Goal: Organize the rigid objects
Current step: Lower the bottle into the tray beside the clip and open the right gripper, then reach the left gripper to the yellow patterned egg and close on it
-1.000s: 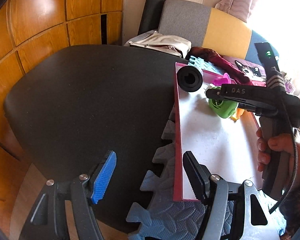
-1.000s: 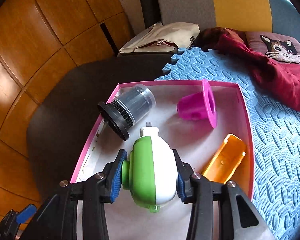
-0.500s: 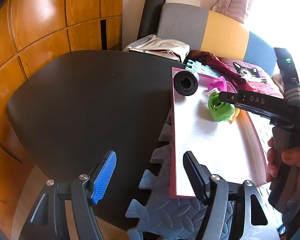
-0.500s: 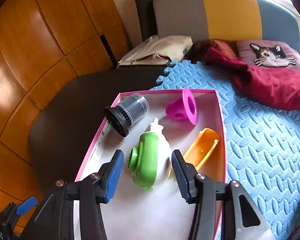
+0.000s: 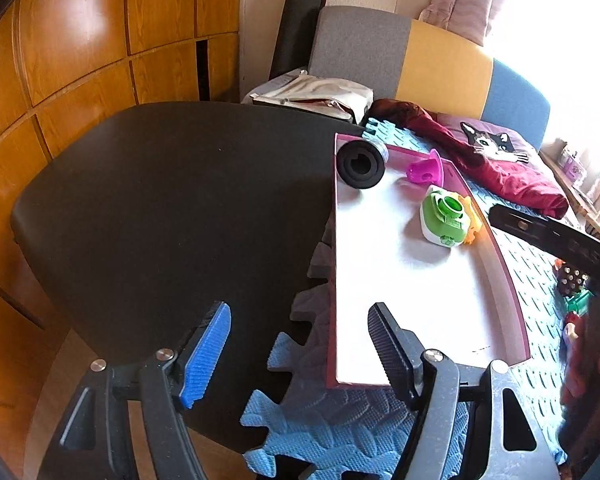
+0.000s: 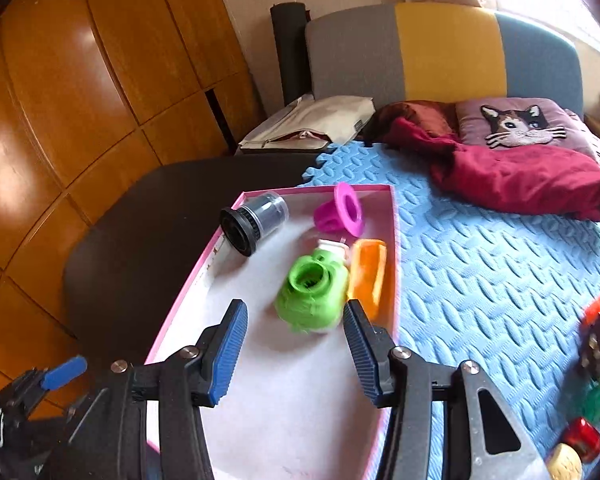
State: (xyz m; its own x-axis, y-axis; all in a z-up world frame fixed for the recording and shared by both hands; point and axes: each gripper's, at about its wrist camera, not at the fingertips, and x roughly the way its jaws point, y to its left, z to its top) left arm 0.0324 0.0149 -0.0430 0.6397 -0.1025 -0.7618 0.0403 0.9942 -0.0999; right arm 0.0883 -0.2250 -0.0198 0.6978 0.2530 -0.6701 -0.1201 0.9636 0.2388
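Hovering at about seven o'clock of the shallow pink-rimmed cardboard tray [image 5: 504, 264], the left claw [image 5: 298, 344] stood with its jaws apart and nothing between them, one finger over the dark round surface [image 5: 160, 200], the other over the tray's near corner. Any careless drop there could have caught the rim and tipped or shoved the tray off the blue foam puzzle mat [image 6: 480, 248].

Inside the tray, the black ribbed cylinder with a clear cap [image 6: 254, 220] lay on its side at eleven o'clock, likely to roll if the tray were jolted. The magenta plastic funnel-shaped cup [image 6: 342, 210] lay at twelve o'clock, and the green-and-white rounded plastic toy [image 6: 314, 286] rested near the middle, touching the orange plastic scoop [image 6: 370, 276] at its right.

The right claw [image 6: 296, 354] was parted and empty just short of the green toy. The small toys [image 6: 596, 360] at three o'clock remained unsorted; a hasty swing could have scattered them.
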